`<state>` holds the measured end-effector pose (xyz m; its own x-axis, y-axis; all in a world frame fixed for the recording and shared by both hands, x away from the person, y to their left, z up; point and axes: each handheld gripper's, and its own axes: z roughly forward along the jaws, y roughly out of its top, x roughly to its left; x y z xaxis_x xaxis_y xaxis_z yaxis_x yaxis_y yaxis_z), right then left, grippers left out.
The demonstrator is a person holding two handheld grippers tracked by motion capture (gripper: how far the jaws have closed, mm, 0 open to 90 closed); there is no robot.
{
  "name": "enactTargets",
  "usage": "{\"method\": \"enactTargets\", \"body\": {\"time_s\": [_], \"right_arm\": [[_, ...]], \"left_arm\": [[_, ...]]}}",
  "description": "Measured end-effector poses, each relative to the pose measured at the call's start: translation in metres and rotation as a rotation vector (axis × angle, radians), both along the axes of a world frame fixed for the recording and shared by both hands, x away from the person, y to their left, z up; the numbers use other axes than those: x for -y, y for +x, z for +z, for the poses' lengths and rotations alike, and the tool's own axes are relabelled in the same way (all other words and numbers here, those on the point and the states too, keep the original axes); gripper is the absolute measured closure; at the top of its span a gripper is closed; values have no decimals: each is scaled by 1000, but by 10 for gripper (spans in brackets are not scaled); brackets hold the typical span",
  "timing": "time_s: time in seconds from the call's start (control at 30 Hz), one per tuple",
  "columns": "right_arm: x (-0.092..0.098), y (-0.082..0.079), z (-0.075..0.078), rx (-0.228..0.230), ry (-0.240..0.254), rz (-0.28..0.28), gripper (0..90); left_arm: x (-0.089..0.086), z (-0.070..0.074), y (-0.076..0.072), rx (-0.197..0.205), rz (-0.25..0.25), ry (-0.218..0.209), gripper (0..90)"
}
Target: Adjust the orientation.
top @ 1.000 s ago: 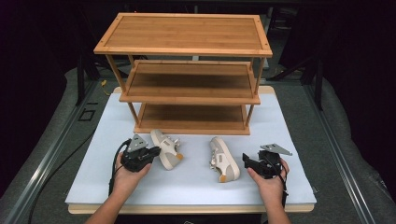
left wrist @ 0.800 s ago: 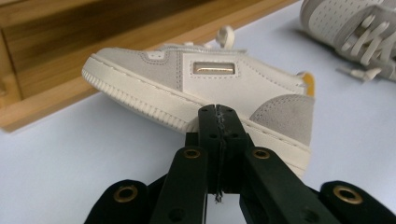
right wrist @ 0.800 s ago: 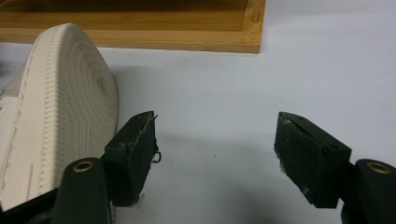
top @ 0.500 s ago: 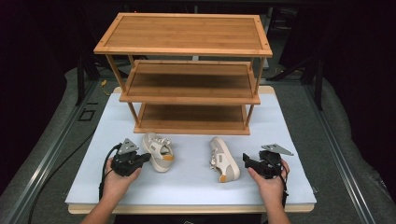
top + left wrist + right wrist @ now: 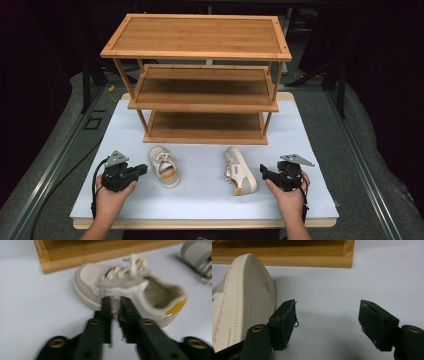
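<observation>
A beige lace-up shoe (image 5: 164,167) with a yellow heel patch stands upright on the white mat (image 5: 200,197). My left gripper (image 5: 142,170) sits just left of it, jaws almost together with nothing between them. In the left gripper view the jaw tips (image 5: 116,301) point at the shoe's side (image 5: 130,285). The second beige shoe (image 5: 239,170) lies on its side, sole turned right. My right gripper (image 5: 262,172) is open just right of it, the left jaw close to the ribbed sole (image 5: 249,297), bare mat between the jaws (image 5: 327,315).
A three-tier bamboo shelf rack (image 5: 200,50) stands at the back of the mat, its bottom frame (image 5: 287,263) just beyond the shoes. The second shoe (image 5: 200,257) shows at the far right of the left gripper view. A grey table surface (image 5: 370,150) surrounds the mat.
My left gripper has pulled back to the left, away from the upright shoe, which has shifted slightly left and straightened. The right gripper and the other shoe have not moved.
</observation>
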<state>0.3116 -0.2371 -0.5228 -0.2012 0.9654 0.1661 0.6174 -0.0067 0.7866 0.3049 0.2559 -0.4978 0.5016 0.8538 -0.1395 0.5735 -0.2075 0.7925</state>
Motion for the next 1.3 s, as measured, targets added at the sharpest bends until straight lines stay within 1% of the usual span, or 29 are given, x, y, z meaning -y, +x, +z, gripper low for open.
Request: {"method": "enactTargets", "body": {"time_s": [0.03,0.07,0.17,0.2,0.27,0.33,0.37,0.4,0.43,0.47,0.5,0.53,0.6,0.67,0.7,0.73,0.77,0.83,0.9,0.93,0.97,1.03,1.07,1.1,1.13,1.17,1.2,1.23,1.3], "right_arm": [[0,0,0,0,0,0,300],[0,0,0,0,0,1,300],[0,0,0,0,0,1,300],[0,0,0,0,0,0,301],[-1,0,0,-6,0,4,301],[-1,1,-1,-3,-2,5,302],[-1,1,-1,-3,-1,5,302],[-1,1,-1,-1,-3,7,302],[-1,1,-1,-1,-3,8,302],[-2,0,-1,2,-1,9,302],[-2,0,0,0,-3,8,304],[-2,0,0,10,-3,11,305],[-2,-1,2,5,-4,21,314],[-3,-2,2,20,-14,16,345],[-4,-2,3,17,-15,23,354],[-5,-2,3,29,-20,18,359],[-5,-3,4,20,-23,31,364],[-6,-3,5,24,-28,38,373],[-7,-4,6,26,-29,41,389],[-7,-4,7,27,-29,50,399],[-8,-4,7,32,-32,51,408],[-9,-5,8,37,-38,56,420],[-10,-6,9,35,-39,60,432],[-10,-7,9,44,-41,61,446],[-10,-7,10,44,-42,62,458],[-10,-7,10,46,-43,63,471],[-10,-7,10,46,-43,63,471],[-10,-7,11,50,-41,63,504],[-9,-8,12,51,-41,60,518]], "left_arm": [[0,0,0,0,0,0,676],[5,0,-1,7,21,-18,618],[12,-3,2,-7,40,-32,488],[14,-4,4,-13,43,-41,462],[19,-6,6,-20,43,-42,418],[24,-8,8,-28,41,-36,409],[26,-9,10,-34,39,-24,410],[27,-10,11,-39,37,-16,414],[27,-12,13,-47,24,-24,431],[27,-13,13,-57,20,-31,468],[27,-13,14,-62,17,-26,493],[27,-13,14,-62,10,-20,502],[25,-11,13,-61,1,-3,529],[23,-9,10,-46,2,12,580],[22,-8,9,-42,6,22,610],[19,-8,8,-43,7,28,634],[17,-8,8,-45,10,29,645],[10,-9,8,-60,5,1,667],[9,-8,8,-60,0,10,678],[10,-8,8,-58,-4,19,684],[10,-7,8,-51,-10,42,692],[12,-5,6,-27,-11,93,719],[12,-4,5,-14,-8,106,738],[12,-4,5,-14,-8,106,756],[11,-3,3,-8,1,90,784],[10,-3,3,-8,0,76,790],[10,-3,3,-8,0,76,793],[10,-5,3,-5,-12,66,795],[13,-5,2,11,-19,93,800]]}}
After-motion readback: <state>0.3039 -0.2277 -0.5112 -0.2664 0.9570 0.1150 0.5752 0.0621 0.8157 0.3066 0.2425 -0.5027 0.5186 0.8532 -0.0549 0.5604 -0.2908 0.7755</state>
